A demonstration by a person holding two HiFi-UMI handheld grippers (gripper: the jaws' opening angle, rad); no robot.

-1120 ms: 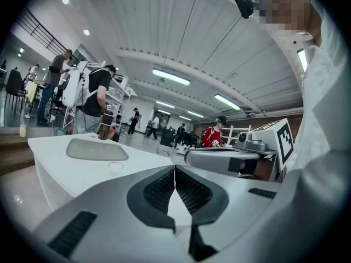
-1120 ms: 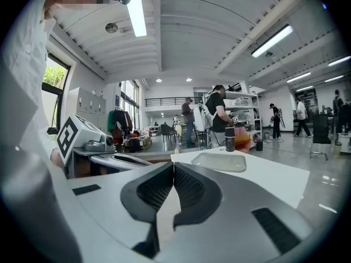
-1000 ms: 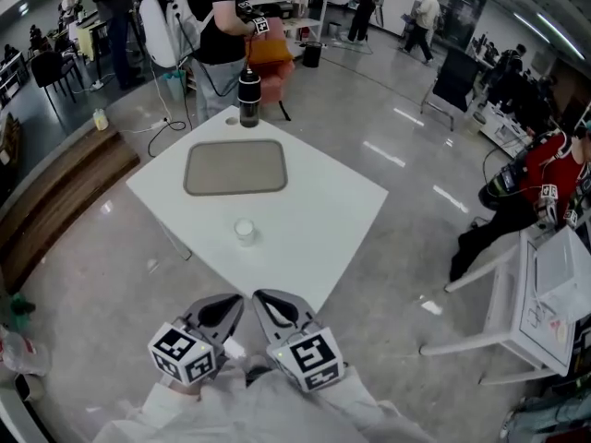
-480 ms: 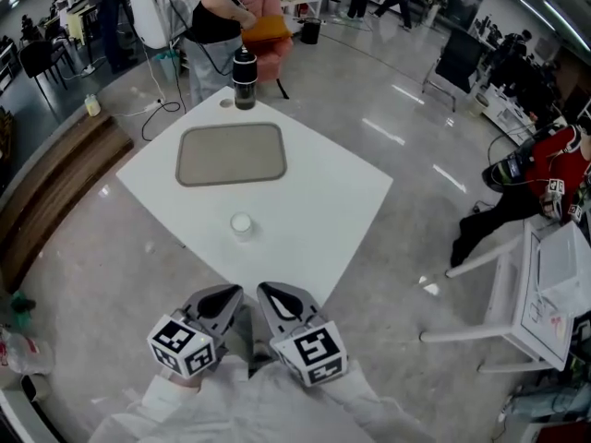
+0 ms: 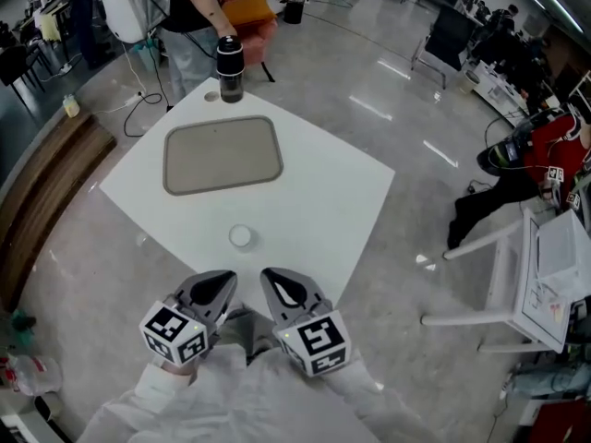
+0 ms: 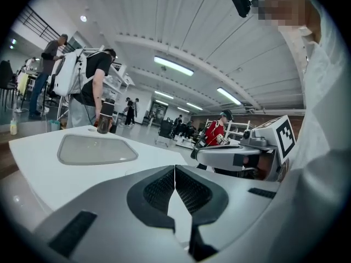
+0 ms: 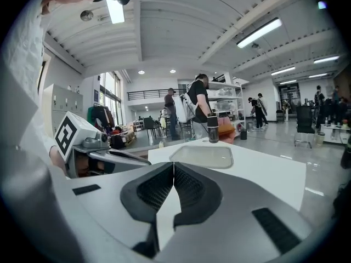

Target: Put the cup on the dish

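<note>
A small white cup [image 5: 241,237] stands on the white table [image 5: 314,201] near its front corner. The dish, a flat grey tray [image 5: 222,155], lies farther back; it also shows in the left gripper view [image 6: 96,149] and the right gripper view [image 7: 202,156]. My left gripper [image 5: 220,281] and right gripper [image 5: 271,279] are held side by side in front of the table's corner, short of the cup. Both are shut and empty, with the jaws meeting in each gripper view [image 6: 175,171] [image 7: 174,169]. The jaws hide the cup in both gripper views.
A dark bottle [image 5: 229,67] stands at the table's far corner behind the tray, with a person [image 5: 189,7] right behind it. To the right are a white desk [image 5: 545,284] and a seated person in red [image 5: 545,155]. Glossy floor surrounds the table.
The head view has tilted, so the table, tray and bottle sit a little to the left of where they were. Both grippers stay shut, side by side near my body, and the cup has not moved.
</note>
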